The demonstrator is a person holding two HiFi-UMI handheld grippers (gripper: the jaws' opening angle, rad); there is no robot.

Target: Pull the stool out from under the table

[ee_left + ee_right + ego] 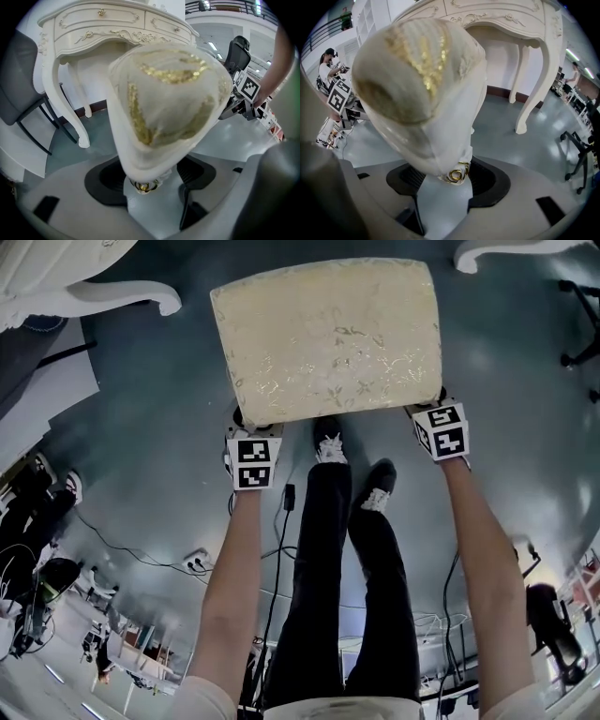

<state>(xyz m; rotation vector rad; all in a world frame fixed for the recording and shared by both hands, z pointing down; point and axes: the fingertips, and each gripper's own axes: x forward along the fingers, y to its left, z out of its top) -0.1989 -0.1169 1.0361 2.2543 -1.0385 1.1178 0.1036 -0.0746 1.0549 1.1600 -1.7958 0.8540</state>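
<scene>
The stool (328, 338) has a cream cushion with gold pattern and stands on the grey floor, out in front of the white table (84, 287). My left gripper (251, 454) holds its near left corner and my right gripper (441, 432) its near right corner. In the left gripper view the stool's corner (168, 103) with a gold ornament sits between the jaws of the left gripper (150, 180). The right gripper view has the other stool corner (417, 84) held the same way in the right gripper (450, 180). The fingertips are hidden under the cushion in the head view.
The ornate table (112, 28) with curved legs (534, 89) stands behind the stool. A black chair (28, 103) is beside it, and an office chair (577, 324) is to the right. The person's legs (347, 549) are just behind the stool, with cables (141, 554) on the floor.
</scene>
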